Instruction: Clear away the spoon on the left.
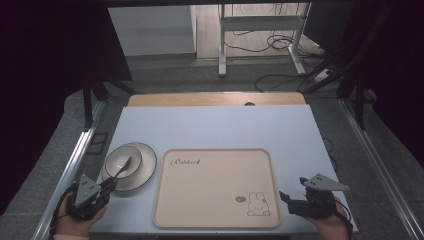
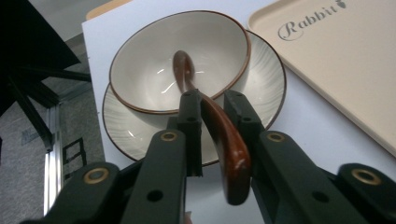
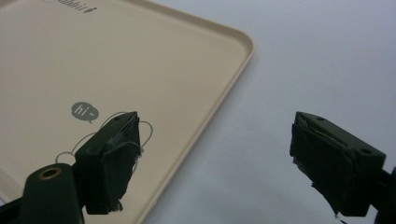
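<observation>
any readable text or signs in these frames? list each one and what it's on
"Rabbit", grey script, with a small carrot mark after it: on the beige tray, at its far left corner in the high view.
"hi~", in a grey speech bubble: on the tray, beside the rabbit line drawing at its near right corner.
Bowl, plate, spoon: no lettering seen.

spoon (image 2: 224, 135) — glossy wood | bowl (image 2: 154, 70) — glazed ceramic | tray (image 2: 345, 65) matt

A lab or recording workspace: beyond the bench (image 1: 215, 125) stands a bare metal desk frame (image 1: 260, 30) with loose cables (image 1: 280, 45) on grey floor, dark screens flanking either side.
</observation>
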`<move>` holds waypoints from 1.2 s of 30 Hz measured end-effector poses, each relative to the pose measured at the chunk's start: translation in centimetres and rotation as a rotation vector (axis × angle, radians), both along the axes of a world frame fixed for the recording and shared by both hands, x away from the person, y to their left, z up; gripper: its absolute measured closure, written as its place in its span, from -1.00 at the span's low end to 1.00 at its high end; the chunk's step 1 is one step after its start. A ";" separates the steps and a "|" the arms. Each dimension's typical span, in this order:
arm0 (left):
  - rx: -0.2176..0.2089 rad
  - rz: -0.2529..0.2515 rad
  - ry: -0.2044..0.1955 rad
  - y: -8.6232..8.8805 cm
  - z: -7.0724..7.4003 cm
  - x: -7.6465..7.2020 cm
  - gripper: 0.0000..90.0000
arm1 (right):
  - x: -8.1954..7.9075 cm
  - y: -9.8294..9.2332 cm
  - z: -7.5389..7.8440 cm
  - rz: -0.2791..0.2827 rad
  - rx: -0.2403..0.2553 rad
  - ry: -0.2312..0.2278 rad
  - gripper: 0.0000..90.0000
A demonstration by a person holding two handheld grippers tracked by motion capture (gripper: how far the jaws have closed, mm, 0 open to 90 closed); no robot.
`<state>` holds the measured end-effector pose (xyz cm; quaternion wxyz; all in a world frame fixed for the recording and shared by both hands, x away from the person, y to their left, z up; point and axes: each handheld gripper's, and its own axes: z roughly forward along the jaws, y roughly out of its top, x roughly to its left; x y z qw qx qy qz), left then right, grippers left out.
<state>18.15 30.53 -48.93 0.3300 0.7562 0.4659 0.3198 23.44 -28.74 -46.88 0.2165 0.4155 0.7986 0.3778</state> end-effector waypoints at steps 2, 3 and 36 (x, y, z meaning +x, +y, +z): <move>-0.003 0.010 -0.001 0.1 0.0 0.0 0.79 | 0.0 0.0 0.0 0.000 -0.001 0.000 -0.64; -0.001 0.016 0.001 0.1 0.0 0.1 0.81 | 0.0 0.0 0.0 0.000 -0.002 0.001 -0.64; -0.047 0.040 -0.049 0.4 1.1 -0.3 0.89 | 0.0 0.0 0.0 0.001 -0.005 -0.004 -0.64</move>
